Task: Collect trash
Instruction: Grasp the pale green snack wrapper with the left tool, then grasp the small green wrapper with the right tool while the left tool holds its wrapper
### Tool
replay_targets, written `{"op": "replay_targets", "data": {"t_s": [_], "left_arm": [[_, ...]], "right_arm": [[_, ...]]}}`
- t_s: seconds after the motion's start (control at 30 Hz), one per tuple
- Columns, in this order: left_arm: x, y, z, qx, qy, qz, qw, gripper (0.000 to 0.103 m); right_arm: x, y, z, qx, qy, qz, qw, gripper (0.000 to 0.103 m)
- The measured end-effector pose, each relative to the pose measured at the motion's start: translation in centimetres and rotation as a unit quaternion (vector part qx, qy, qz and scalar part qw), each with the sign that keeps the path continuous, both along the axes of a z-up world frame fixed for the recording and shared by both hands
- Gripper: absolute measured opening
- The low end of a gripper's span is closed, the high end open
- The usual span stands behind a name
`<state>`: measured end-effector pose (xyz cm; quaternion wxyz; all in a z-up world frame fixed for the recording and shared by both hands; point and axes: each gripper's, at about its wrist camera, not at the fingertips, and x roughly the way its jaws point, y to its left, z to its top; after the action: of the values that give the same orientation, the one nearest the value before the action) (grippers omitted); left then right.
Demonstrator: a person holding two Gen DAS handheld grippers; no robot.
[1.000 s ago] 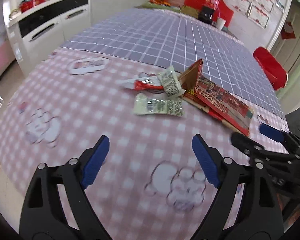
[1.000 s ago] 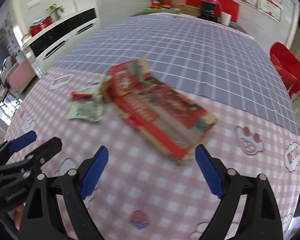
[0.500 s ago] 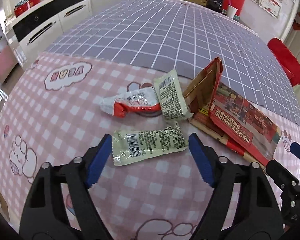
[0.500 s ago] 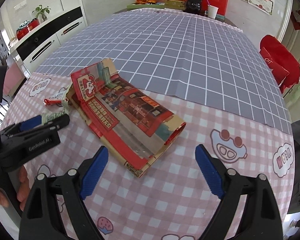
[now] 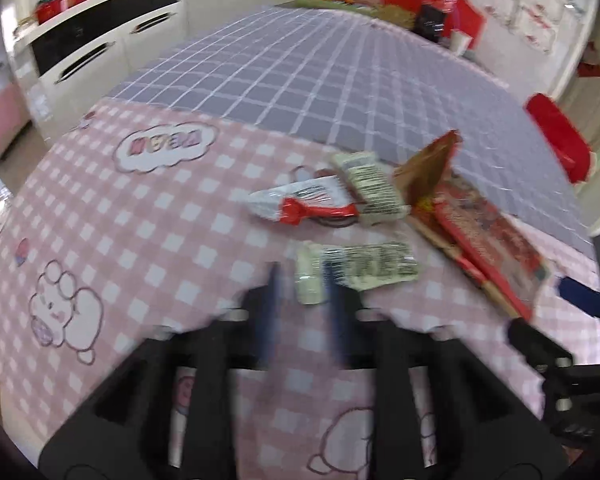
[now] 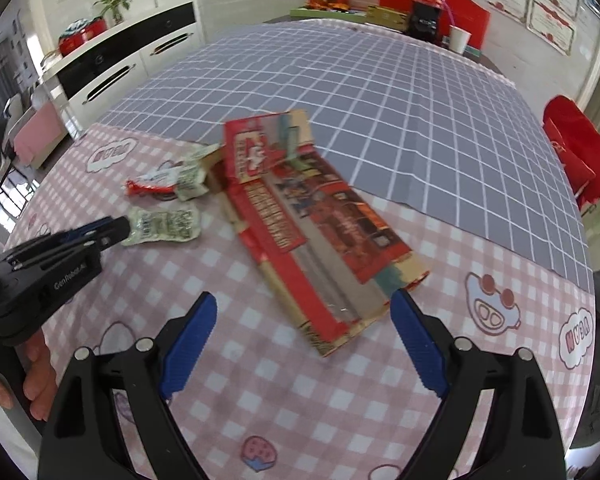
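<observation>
A pale green snack wrapper (image 5: 356, 266) lies on the pink checked tablecloth (image 5: 148, 224). My left gripper (image 5: 300, 280) has its jaws nearly closed around the wrapper's left end; the view is blurred. In the right wrist view the left gripper (image 6: 120, 230) touches the same wrapper (image 6: 164, 226). A red-and-white wrapper (image 5: 304, 202) and a second green wrapper (image 5: 370, 188) lie just beyond. A flattened red cardboard box (image 6: 312, 220) lies to the right. My right gripper (image 6: 304, 344) is open and empty, just in front of the box's near end.
The table's far half has a grey grid cloth (image 6: 360, 92). A cola bottle (image 6: 428, 4) and a paper cup (image 6: 458, 40) stand at the far end. A red chair (image 6: 576, 148) is at the right, white cabinets (image 6: 112, 68) at the left.
My left gripper's jaws have closed from wide open onto the pale green wrapper's left end. My right gripper has moved closer to the red box and stays open.
</observation>
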<state>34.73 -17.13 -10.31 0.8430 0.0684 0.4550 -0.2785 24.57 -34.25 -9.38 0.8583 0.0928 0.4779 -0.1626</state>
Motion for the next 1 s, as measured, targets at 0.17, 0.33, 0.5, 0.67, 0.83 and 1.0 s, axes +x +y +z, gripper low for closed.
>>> {"op": "replay_targets", "data": {"t_s": [0.17, 0.33, 0.5, 0.67, 0.83, 1.0], "left_arm": [[-1.9, -2.7, 0.6, 0.051, -0.079, -0.055, 0.9941, 0.088], [-1.3, -4.4, -0.6, 0.069, -0.063, -0.074, 0.9929, 0.088], [-0.4, -5.7, -1.7, 0.062, -0.052, -0.107, 0.991, 0.081], [0.4, -4.5, -1.4, 0.065, -0.053, -0.063, 0.9945, 0.07], [0.5, -2.0, -1.1, 0.048, -0.038, -0.029, 0.9977, 0.068], [-0.1, 1.1, -1.4, 0.029, -0.021, 0.007, 0.9993, 0.068]], "right_arm": [[-0.1, 0.0, -0.1, -0.006, 0.006, -0.004, 1.0, 0.087], [-0.8, -1.1, -0.3, 0.006, 0.007, -0.024, 1.0, 0.087], [-1.2, -2.0, -0.6, 0.007, 0.015, -0.037, 0.999, 0.087], [-1.5, -2.3, -0.8, 0.009, 0.017, -0.044, 0.999, 0.087], [-1.1, -2.1, -0.8, 0.011, 0.019, -0.038, 0.999, 0.087], [0.2, -0.7, -0.6, 0.007, 0.016, -0.015, 1.0, 0.087]]}}
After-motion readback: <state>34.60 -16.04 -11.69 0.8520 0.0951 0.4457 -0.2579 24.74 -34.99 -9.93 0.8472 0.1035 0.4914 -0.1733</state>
